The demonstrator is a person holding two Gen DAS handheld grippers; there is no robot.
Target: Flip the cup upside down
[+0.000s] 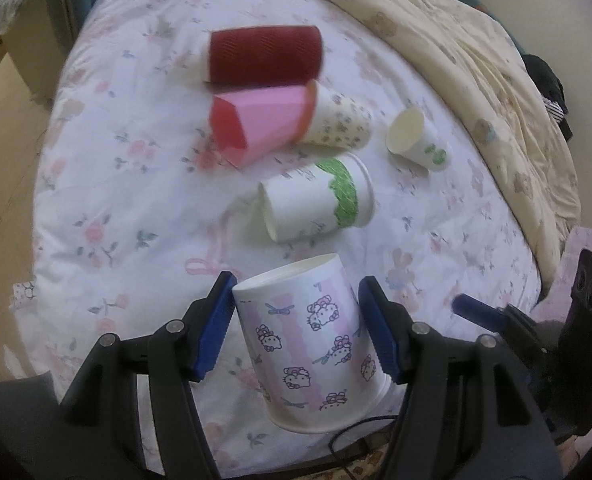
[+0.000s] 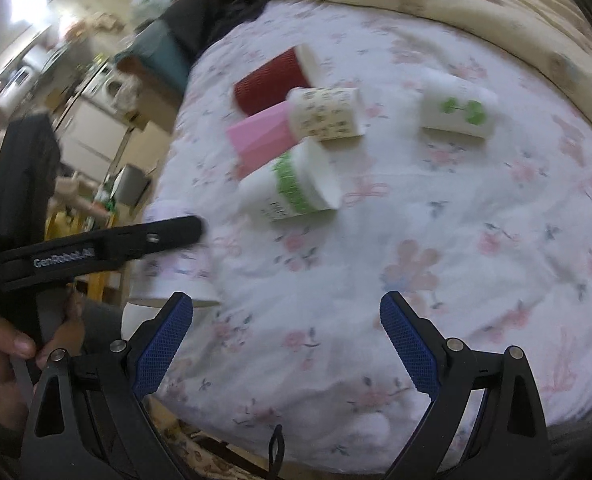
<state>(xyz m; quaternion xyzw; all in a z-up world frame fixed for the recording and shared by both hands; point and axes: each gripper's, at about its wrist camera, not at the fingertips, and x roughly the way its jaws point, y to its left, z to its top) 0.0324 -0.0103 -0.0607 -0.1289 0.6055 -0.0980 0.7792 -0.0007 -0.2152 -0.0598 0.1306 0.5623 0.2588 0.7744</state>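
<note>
A white paper cup with pink cartoon-cat print (image 1: 311, 344) stands upside down, tilted, on the flowered bedsheet (image 1: 108, 216), base up. My left gripper (image 1: 296, 332) straddles it; the blue pads (image 1: 216, 324) sit just beside its walls with small gaps showing. In the right wrist view the same cup (image 2: 176, 276) shows blurred under the left gripper's arm (image 2: 96, 246). My right gripper (image 2: 286, 344) is open and empty above the sheet.
Several cups lie on their sides farther back: dark red (image 1: 264, 54), pink (image 1: 260, 122), flower-print (image 1: 335, 122), green-banded (image 1: 315, 200), and a small clover one (image 1: 415, 138). A cream quilt (image 1: 475, 60) is heaped at the right. The bed edge and floor lie left.
</note>
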